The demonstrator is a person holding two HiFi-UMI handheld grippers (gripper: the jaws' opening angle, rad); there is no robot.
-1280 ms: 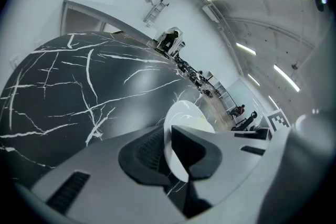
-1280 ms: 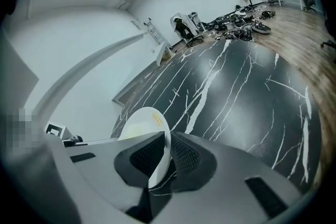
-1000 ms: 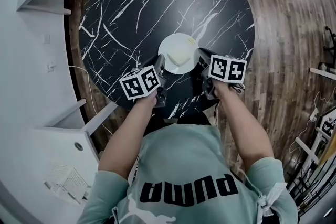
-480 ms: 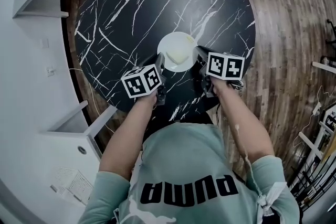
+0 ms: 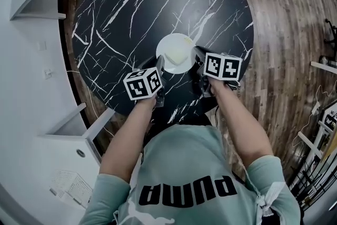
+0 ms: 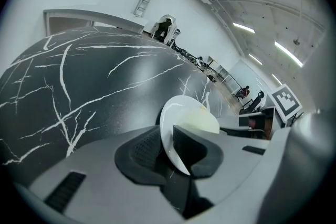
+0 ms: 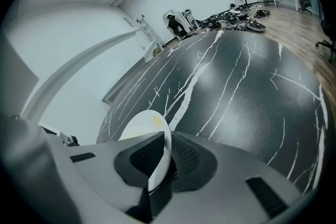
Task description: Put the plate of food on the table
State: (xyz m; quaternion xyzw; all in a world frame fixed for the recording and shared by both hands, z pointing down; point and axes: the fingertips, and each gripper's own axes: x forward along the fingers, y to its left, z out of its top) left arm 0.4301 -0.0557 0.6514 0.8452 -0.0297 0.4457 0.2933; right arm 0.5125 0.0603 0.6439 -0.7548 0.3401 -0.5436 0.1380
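A white plate [image 5: 176,52] with a pale yellowish portion of food [image 5: 179,50] sits low at the near side of the black marble table [image 5: 131,8]; I cannot tell if it touches the top. My left gripper [image 5: 160,64] has the plate's left rim [image 6: 181,131] between its jaws. They have just been opening, and a thin gap shows at one pad. My right gripper [image 5: 198,56] is shut on the opposite rim [image 7: 157,165]. In the gripper views, the left gripper [image 6: 170,145] and right gripper [image 7: 167,157] both straddle the rim edge-on.
The round table's near edge [image 5: 174,113] lies just in front of the person's body. A white counter with a shelf [image 5: 68,124] stands at the left. Wooden floor [image 5: 284,34] surrounds the table, with racks [image 5: 321,129] at the right edge.
The plate and both grippers have come down a little toward the tabletop. Seen from above, both grippers stay at the plate's two sides.
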